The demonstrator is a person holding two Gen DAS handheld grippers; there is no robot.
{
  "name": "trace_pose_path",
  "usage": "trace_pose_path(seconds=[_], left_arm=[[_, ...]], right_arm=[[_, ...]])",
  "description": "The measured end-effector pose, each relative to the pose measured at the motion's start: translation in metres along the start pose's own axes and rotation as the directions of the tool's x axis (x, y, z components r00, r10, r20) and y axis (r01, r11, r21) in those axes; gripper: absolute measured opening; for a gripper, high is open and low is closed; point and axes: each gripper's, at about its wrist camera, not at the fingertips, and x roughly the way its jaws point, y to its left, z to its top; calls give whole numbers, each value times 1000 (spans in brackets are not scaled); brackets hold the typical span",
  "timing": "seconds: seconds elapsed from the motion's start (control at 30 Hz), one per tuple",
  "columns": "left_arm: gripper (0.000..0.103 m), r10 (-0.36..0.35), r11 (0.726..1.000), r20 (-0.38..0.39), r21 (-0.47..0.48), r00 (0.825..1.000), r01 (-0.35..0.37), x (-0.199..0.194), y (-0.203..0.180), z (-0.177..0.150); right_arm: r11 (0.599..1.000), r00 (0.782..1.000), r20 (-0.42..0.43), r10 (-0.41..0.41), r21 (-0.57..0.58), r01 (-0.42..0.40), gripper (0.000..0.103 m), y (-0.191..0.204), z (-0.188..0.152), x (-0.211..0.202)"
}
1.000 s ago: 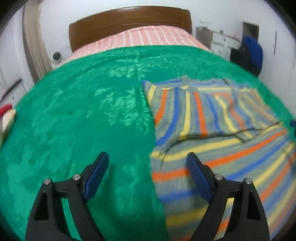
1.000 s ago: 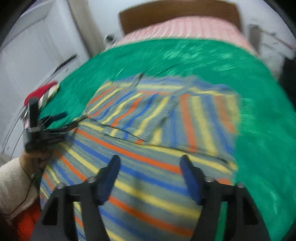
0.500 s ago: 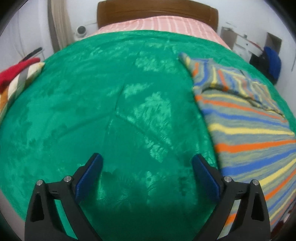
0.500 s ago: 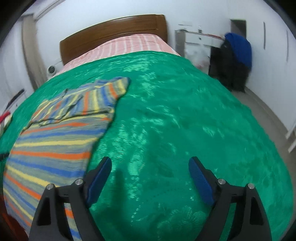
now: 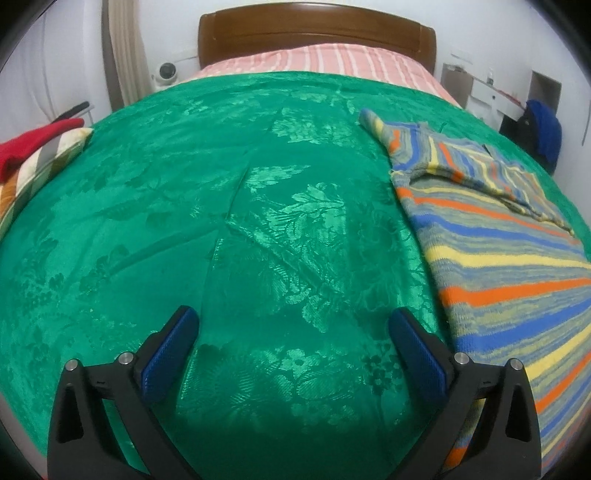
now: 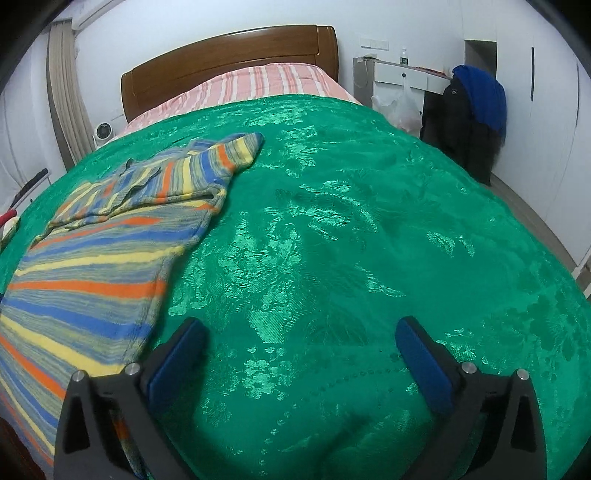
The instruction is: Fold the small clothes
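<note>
Green brocade bedspread (image 5: 258, 221) covers the bed; wooden headboard (image 5: 317, 33) behind. Striped sweater (image 5: 509, 266) lies flat on it, sleeves folded across the chest. Left gripper (image 5: 293, 332): jaws wide apart, empty, sweater off to its right. Right gripper (image 6: 301, 343): jaws wide apart, empty, sweater to its left, hem by the left finger. Only the left view shows the red garment (image 5: 33, 142); only the right shows the plastic bag (image 6: 400, 105).
</note>
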Motion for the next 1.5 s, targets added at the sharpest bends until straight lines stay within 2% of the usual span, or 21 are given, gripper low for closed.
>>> trace_pose_path(seconds=[1.5], left_arm=[[103,12,1000,5,-12,1000,-12,0,-2,0]], right_arm=[[1000,1000,14,-19,-20,20,103,4,-2,2]])
